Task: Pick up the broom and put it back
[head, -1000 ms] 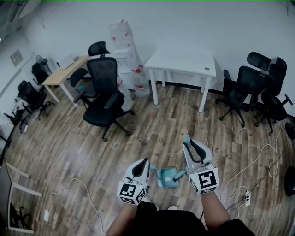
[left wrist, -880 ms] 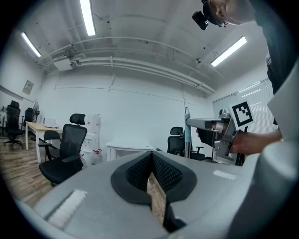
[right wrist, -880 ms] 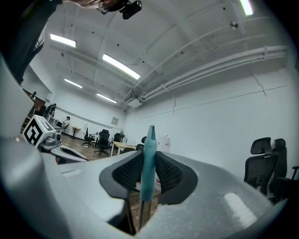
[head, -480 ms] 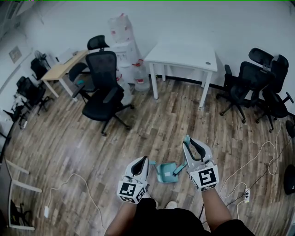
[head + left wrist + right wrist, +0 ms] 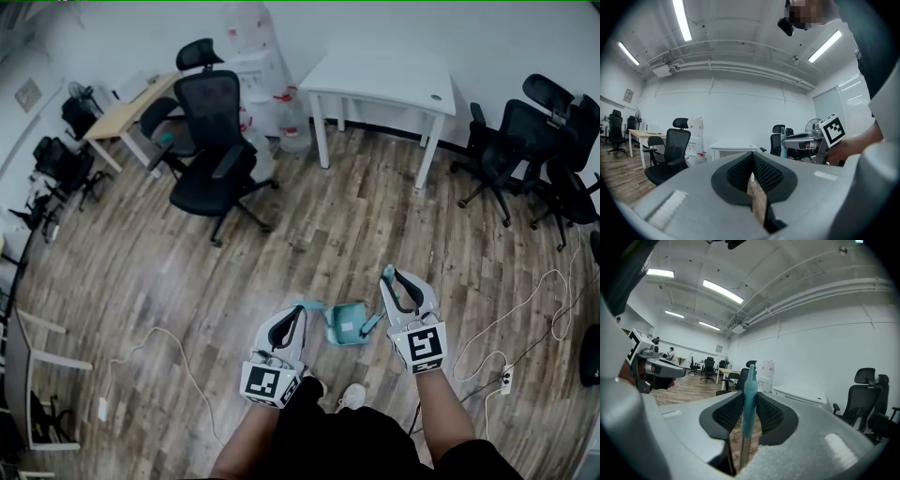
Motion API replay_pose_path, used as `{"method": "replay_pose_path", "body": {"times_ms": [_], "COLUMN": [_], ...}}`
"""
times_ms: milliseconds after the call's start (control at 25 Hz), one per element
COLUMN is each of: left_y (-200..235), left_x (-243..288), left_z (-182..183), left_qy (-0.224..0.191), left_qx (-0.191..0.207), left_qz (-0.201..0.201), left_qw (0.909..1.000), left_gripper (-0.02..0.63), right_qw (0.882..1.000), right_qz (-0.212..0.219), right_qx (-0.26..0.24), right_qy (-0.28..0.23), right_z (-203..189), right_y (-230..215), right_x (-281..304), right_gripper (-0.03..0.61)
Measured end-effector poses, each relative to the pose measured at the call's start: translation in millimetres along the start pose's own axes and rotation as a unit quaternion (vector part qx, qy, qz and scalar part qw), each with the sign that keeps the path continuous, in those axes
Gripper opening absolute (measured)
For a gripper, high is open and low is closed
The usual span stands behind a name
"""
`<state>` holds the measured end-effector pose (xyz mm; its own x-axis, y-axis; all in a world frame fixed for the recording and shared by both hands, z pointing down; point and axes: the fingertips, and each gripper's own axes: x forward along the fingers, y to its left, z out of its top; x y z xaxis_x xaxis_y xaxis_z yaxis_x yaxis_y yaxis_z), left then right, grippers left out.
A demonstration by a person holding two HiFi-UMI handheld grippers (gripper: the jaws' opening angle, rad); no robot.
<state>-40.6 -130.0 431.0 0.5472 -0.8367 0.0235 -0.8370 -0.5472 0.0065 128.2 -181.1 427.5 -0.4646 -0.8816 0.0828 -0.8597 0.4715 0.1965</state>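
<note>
Right gripper (image 5: 398, 286) is sinking lower than a second ago, its pads clamping the upright teal handle of the broom (image 5: 749, 390). The teal head (image 5: 347, 323) is hanging near the wood floor (image 5: 187, 272) between both grippers. Left gripper (image 5: 292, 319) is idling, jaws together on nothing. Probably carrying; next is finding the storage spot and setting it down.

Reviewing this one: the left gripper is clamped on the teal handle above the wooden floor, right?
No. The right gripper clamps the teal handle, as the right gripper view shows; the left gripper is shut on nothing. The wooden floor part stands.
</note>
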Motion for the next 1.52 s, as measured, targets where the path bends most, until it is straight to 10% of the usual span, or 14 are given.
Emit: {"method": "replay_pose_path", "body": {"times_ms": [1520], "left_y": [28.7], "left_x": [-10.7], "left_z": [-110.7], "left_qy": [0.126], "left_qx": [-0.018], "left_qz": [0.022], "left_qw": [0.9916], "left_gripper": [0.02], "right_qw": [0.984], "right_qz": [0.054], "right_qx": [-0.044], "right_qy": [0.163], "right_z": [-177.8], "right_y": [35.1], "right_x": [-3.1], "right_gripper": [0.098]}}
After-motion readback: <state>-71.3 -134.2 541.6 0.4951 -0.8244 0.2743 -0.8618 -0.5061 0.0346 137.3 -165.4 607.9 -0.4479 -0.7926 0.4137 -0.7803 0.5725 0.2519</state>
